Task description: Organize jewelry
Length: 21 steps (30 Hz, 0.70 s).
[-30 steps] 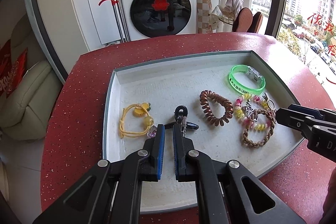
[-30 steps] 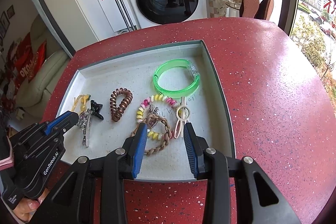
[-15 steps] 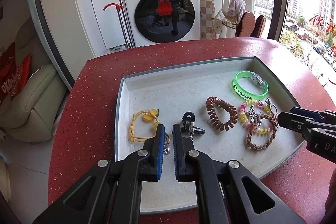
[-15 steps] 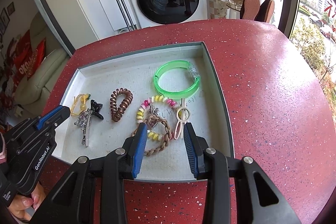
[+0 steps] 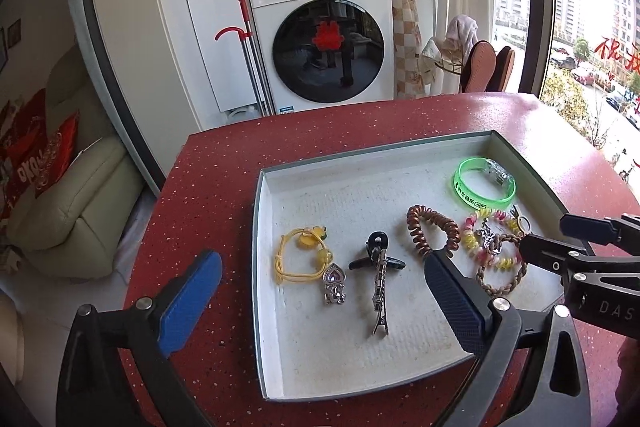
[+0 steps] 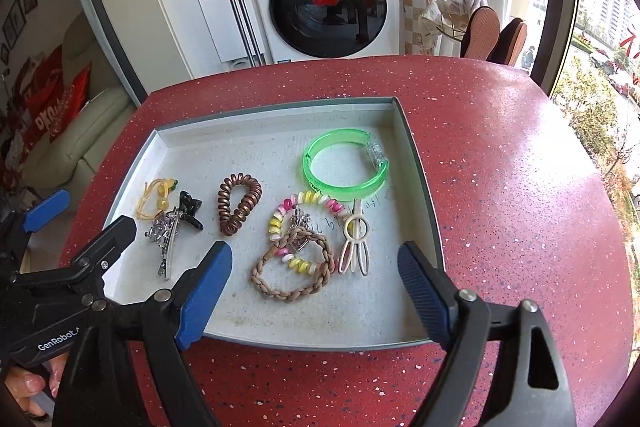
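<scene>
On the red tabletop point(image 6: 500, 155) sits a shallow grey tray point(image 5: 256, 227) with the jewelry spread across its floor. Both grippers hang above the tray's near edge, angled down and forward, each spread wide and holding nothing. The left gripper point(image 5: 324, 291) frames the tray's left half: one blue pad point(image 5: 188, 303) is over the tabletop left of the rim, the other over the tray floor. Between them lie a yellow cord point(image 5: 298, 255), a heart charm point(image 5: 333, 285) touching it, and a black clip point(image 5: 378, 271) with a metal clip lying over it. The right gripper point(image 6: 316, 291) frames the right half, where a braid point(image 6: 292, 271) overlaps a bead bracelet point(image 6: 304, 227), with a white clip point(image 6: 354, 247) just beside them. A brown coil point(image 6: 238, 203) lies between the two groups, and a green bangle point(image 6: 346, 167) rests near the far right corner. In the right wrist view a hand point(image 6: 28, 383) grips the left tool's handle at lower left
</scene>
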Each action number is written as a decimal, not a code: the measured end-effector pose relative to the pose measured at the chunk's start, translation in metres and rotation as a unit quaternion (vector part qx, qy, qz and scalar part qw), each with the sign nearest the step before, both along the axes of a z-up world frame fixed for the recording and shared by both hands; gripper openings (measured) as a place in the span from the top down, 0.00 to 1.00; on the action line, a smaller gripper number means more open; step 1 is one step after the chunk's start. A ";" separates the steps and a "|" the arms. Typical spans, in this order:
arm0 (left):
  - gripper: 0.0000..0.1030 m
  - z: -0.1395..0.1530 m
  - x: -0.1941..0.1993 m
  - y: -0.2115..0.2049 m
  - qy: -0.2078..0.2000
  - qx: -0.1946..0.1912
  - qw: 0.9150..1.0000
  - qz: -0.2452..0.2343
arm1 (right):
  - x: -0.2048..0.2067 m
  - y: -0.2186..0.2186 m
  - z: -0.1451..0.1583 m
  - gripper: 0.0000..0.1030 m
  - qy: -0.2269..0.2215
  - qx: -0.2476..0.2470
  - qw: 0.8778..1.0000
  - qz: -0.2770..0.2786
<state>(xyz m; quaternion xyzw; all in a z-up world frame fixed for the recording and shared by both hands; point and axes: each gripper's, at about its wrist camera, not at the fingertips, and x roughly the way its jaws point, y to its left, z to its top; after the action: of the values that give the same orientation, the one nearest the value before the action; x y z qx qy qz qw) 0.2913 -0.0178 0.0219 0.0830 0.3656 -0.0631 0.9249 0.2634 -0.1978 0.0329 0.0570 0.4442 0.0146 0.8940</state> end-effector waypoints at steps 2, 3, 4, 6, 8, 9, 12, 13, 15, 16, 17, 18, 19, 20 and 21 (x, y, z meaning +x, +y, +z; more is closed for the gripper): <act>0.00 -0.002 -0.001 0.003 0.004 0.000 1.000 0.004 | -0.001 -0.001 0.002 0.13 -0.003 0.003 1.000 -0.002; 0.00 -0.003 -0.002 0.004 0.005 -0.001 1.000 0.006 | -0.002 -0.001 0.002 0.08 -0.007 0.001 1.000 -0.003; 0.00 -0.004 -0.002 0.005 0.007 -0.002 1.000 0.007 | -0.003 0.000 0.004 0.00 -0.013 -0.002 1.000 -0.004; 0.00 -0.005 -0.004 0.008 0.010 -0.004 1.000 0.009 | -0.007 0.002 0.007 0.00 -0.034 -0.009 0.999 -0.005; 0.00 -0.004 -0.006 0.009 0.009 -0.002 1.000 0.010 | -0.009 0.003 0.009 0.00 -0.041 -0.013 0.999 -0.002; 0.00 -0.004 -0.007 0.010 0.008 -0.001 1.000 0.011 | -0.010 0.004 0.010 0.00 -0.043 -0.017 0.999 -0.002; 0.00 -0.004 -0.011 0.012 0.007 0.000 1.000 0.014 | -0.012 0.005 0.012 0.00 -0.047 -0.017 0.999 -0.007; 0.00 -0.004 -0.012 0.014 0.007 -0.001 1.000 0.015 | -0.014 0.004 0.013 0.00 -0.048 -0.012 0.999 -0.008; 0.00 -0.004 -0.016 0.016 0.008 -0.002 1.000 0.019 | -0.017 0.004 0.013 0.00 -0.047 -0.006 0.999 -0.008; 0.00 -0.004 -0.018 0.017 0.009 -0.003 1.000 0.021 | -0.019 0.004 0.012 0.00 -0.046 -0.006 0.999 -0.007; 0.00 -0.005 -0.020 0.019 0.010 -0.003 1.000 0.023 | -0.021 0.004 0.012 0.00 -0.045 -0.009 0.999 -0.006; 0.00 -0.005 -0.021 0.020 0.011 -0.004 1.000 0.025 | -0.022 0.005 0.011 0.00 -0.045 -0.012 0.999 -0.005; 0.00 -0.006 -0.023 0.021 0.013 -0.004 1.000 0.027 | -0.024 0.006 0.011 0.00 -0.044 -0.014 0.999 -0.003; 0.00 -0.006 -0.025 0.022 0.014 -0.003 0.999 0.030 | -0.026 0.006 0.010 0.00 -0.042 -0.016 0.999 -0.003; 0.00 -0.007 -0.027 0.024 0.014 -0.002 0.999 0.032 | -0.027 0.006 0.009 0.00 -0.041 -0.016 0.999 -0.002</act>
<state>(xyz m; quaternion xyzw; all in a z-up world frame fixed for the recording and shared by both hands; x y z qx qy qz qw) 0.2640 0.0057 0.0153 0.0689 0.3810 -0.0357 0.9213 0.2367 -0.1917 0.0422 0.0427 0.4068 0.0074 0.9125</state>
